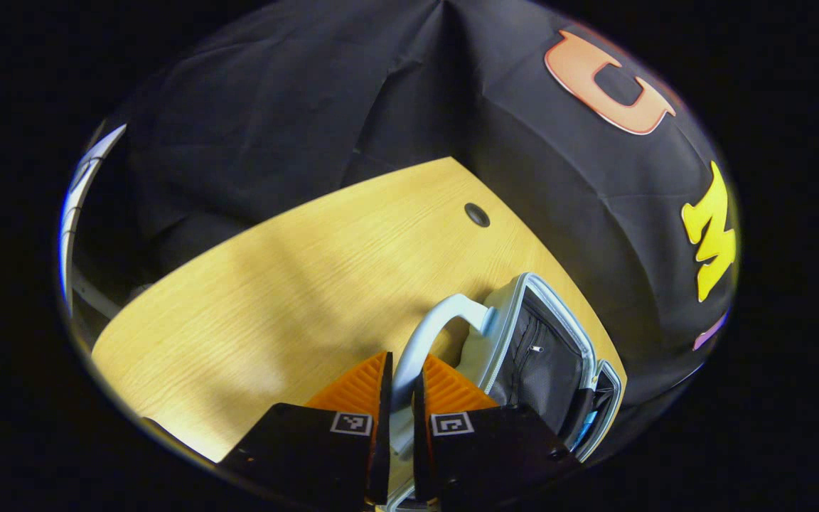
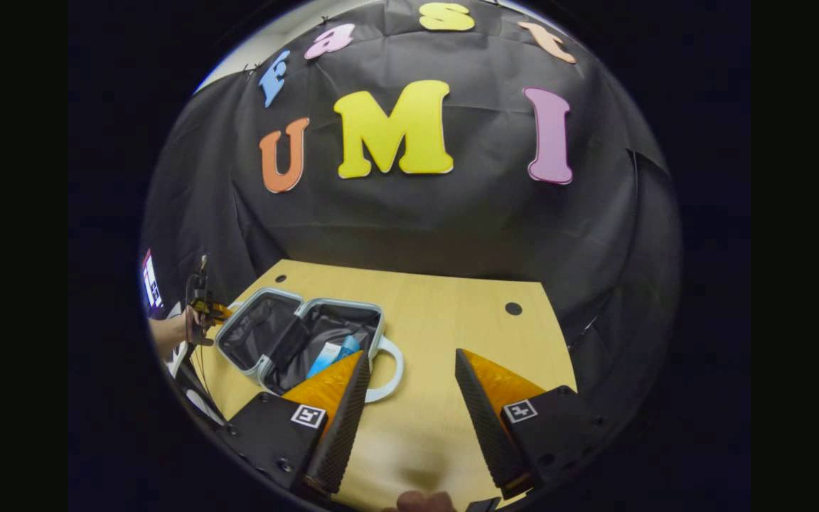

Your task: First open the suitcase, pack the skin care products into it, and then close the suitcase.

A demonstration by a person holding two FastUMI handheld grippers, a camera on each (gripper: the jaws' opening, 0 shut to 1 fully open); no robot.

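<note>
The small pale-blue suitcase [image 2: 296,301] lies open on the table at the left of the right gripper view, its two halves lined in dark fabric. Blue and white skin care products [image 2: 335,353] rest in its right half, which has a curved handle [image 2: 392,373]. In the left gripper view, my left gripper [image 1: 402,364] is shut on the other half's handle [image 1: 438,316]. That half's rim [image 1: 516,299] and zip pocket [image 1: 544,363] stand just beyond it. My right gripper [image 2: 413,363] hovers open over bare table, right of the suitcase. The left gripper [image 2: 212,311] also shows at the suitcase's far left edge.
The wooden table [image 2: 452,313] has a dark cable hole [image 2: 513,308] near its back right; the same hole [image 1: 477,214] shows in the left gripper view. Black cloth walls close in behind. A hand [image 2: 168,331] holds the left gripper at the table's left edge.
</note>
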